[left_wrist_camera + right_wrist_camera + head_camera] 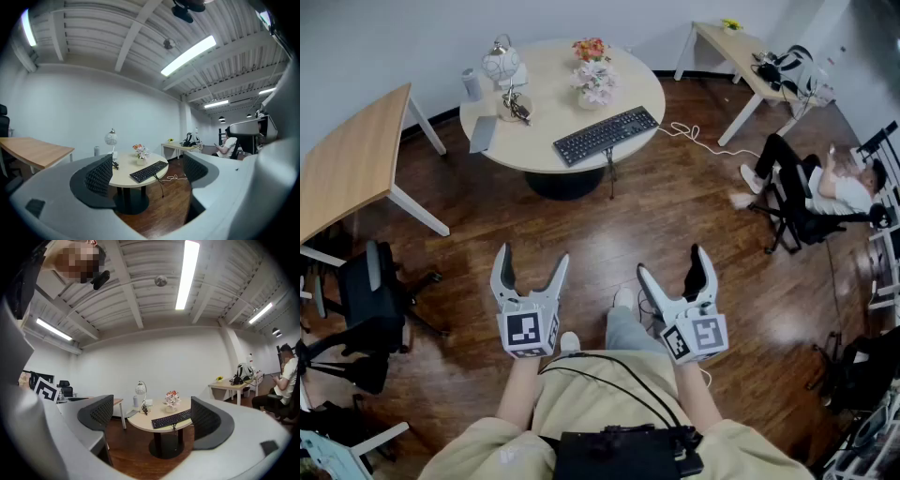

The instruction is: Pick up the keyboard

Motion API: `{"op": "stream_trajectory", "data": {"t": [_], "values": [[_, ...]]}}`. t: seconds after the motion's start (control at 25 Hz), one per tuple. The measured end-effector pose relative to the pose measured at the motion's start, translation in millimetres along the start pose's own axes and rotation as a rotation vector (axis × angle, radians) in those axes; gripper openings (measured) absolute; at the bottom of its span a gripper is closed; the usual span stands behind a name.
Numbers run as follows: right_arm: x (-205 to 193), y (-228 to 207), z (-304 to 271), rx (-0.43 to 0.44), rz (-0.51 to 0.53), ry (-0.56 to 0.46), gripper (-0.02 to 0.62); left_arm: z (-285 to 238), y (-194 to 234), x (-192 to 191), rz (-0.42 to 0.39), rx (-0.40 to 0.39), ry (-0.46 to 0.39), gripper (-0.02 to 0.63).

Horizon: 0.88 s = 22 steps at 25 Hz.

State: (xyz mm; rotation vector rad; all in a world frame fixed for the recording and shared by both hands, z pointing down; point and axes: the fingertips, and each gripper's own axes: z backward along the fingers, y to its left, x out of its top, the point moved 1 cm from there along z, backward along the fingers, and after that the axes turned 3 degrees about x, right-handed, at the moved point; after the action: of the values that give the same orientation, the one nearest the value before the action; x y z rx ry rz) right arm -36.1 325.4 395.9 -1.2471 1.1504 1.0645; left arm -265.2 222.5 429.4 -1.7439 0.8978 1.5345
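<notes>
A black keyboard [606, 134] lies at the near right edge of a round pale table [546, 82], its cable hanging to the floor. It also shows in the left gripper view as the keyboard [148, 171] and in the right gripper view as the keyboard [172, 418]. My left gripper [530, 268] and right gripper [672, 263] are held side by side in front of the person's body, well short of the table. Both stand open with nothing between the jaws.
On the table stand a flower vase [592, 80], a globe lamp [501, 64], a cup [471, 83] and a grey pad [483, 133]. A wooden desk [342, 159] and office chair [367, 300] are left. A seated person [825, 183] and another desk [741, 52] are right.
</notes>
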Motion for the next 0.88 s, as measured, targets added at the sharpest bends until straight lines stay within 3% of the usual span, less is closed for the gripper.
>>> {"op": "stream_trajectory", "data": {"t": [0.24,0.44,0.64,0.88], "values": [[7,-77,-57,0.062,0.016,0.000,0.525,-87,-47,9,0.002,-0.028,-0.025,0.462],[31,-173,-93,0.036,0.070,-0.045,0.525,-177,-116,28,-0.045,-0.099,-0.057,0.459],[23,-257,-97,-0.009,0.002,-0.021,0.523,-235,-174,35,-0.049,-0.130,-0.036,0.458],[-15,-304,-106,-0.015,-0.127,0.060,0.523,-270,-193,24,-0.060,-0.105,0.014,0.456]]}}
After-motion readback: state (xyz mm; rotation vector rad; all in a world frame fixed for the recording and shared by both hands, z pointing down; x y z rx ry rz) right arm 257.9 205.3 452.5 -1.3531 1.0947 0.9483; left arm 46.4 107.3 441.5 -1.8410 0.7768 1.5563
